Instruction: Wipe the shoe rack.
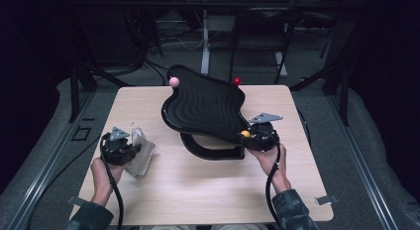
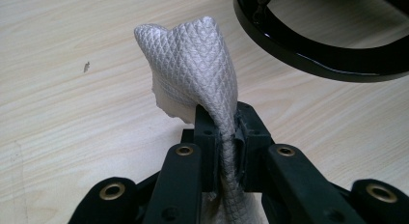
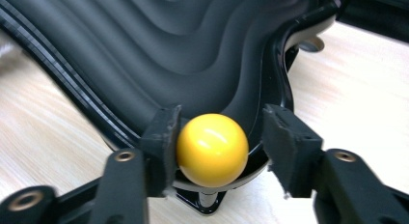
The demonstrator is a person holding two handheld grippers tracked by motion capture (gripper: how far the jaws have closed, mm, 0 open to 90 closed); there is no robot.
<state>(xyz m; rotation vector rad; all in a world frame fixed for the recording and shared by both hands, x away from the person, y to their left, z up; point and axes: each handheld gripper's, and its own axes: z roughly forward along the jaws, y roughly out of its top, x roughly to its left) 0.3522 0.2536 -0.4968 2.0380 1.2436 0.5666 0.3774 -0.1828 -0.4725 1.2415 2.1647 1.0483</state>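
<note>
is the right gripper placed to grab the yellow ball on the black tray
Probably yes: the right gripper already has the yellow ball between its open jaws at the wavy black tray's corner. One pad touches it, the other stands clear, and nothing blocks closing.

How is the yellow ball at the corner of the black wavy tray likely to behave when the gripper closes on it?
The yellow ball looks glossy and round, so it may slip between the pads of the right gripper. It appears to sit on a short post at the black wavy tray rim, so it probably will not roll away. The tray stands raised on a stand, so pulling might tilt it.
</note>
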